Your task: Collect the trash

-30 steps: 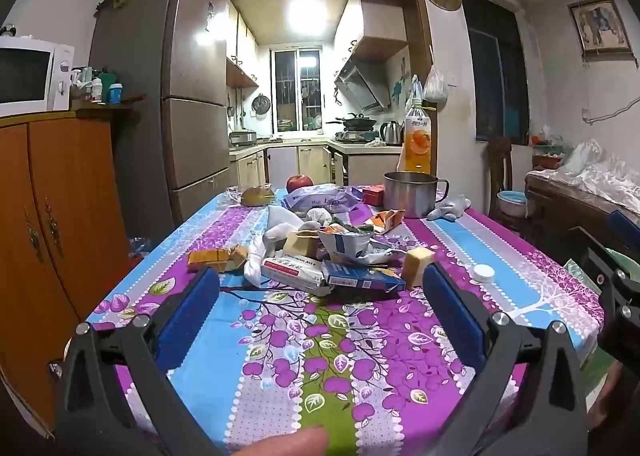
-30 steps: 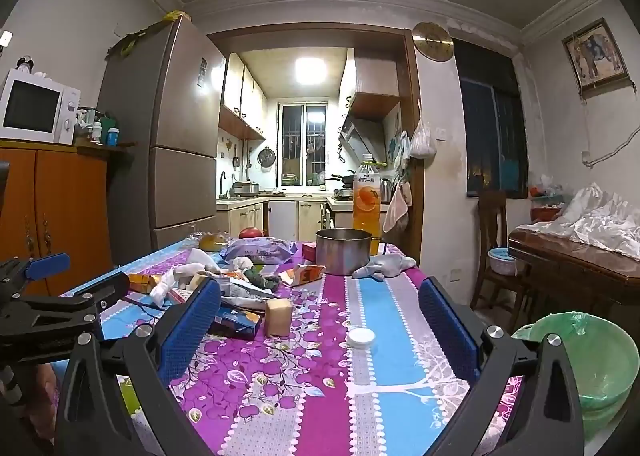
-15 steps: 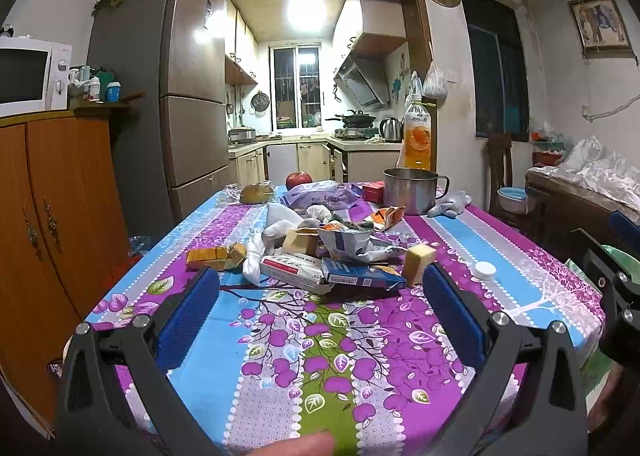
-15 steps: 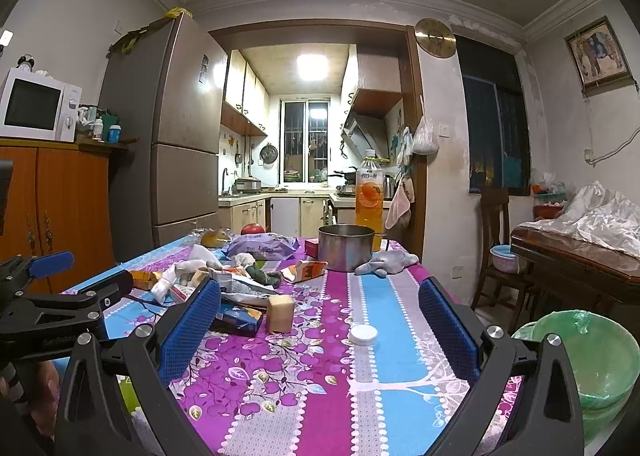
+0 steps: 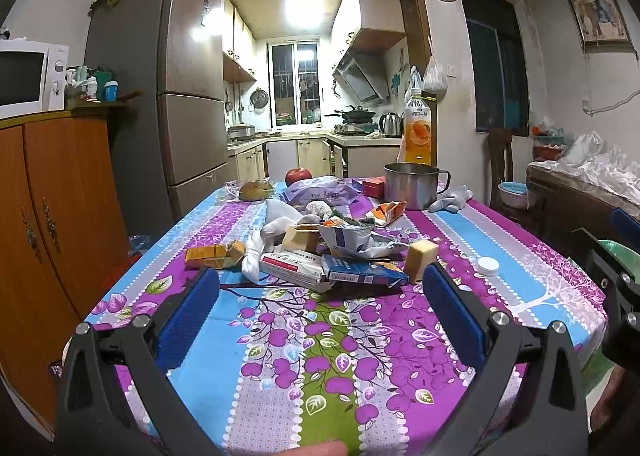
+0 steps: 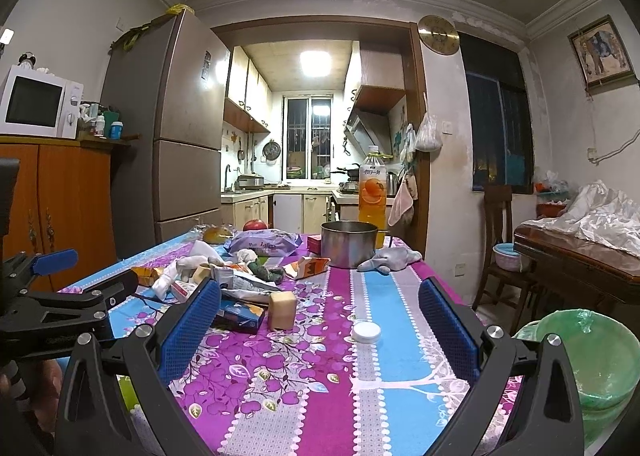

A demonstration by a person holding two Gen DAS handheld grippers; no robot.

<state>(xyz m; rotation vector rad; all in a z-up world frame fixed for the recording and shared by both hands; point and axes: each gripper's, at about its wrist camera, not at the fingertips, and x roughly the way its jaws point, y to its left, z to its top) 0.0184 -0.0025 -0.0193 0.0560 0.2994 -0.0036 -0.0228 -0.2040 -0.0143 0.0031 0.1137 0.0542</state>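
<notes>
A heap of trash lies mid-table: a blue carton (image 5: 364,275), a white and red box (image 5: 294,264), a crumpled wrapper (image 5: 346,238), an orange packet (image 5: 208,256), a yellow sponge block (image 5: 419,255) and a white lid (image 5: 488,265). My left gripper (image 5: 320,308) is open and empty, hovering over the near table, short of the heap. My right gripper (image 6: 320,320) is open and empty over the table's right half; the sponge block (image 6: 282,310) and lid (image 6: 366,332) lie between its fingers' lines. A green-lined bin (image 6: 592,360) stands at the right.
A steel pot (image 5: 412,185), juice bottle (image 5: 417,133), apple (image 5: 298,175), purple bag (image 5: 320,195) and grey glove (image 5: 452,197) sit at the far end. The floral tablecloth (image 5: 328,356) covers the table. A wooden cabinet (image 5: 52,215) stands left, a chair (image 6: 496,232) right.
Both grippers have drifted slightly; the views shift a little upward. Nothing on the table has moved and both grippers stay open.
</notes>
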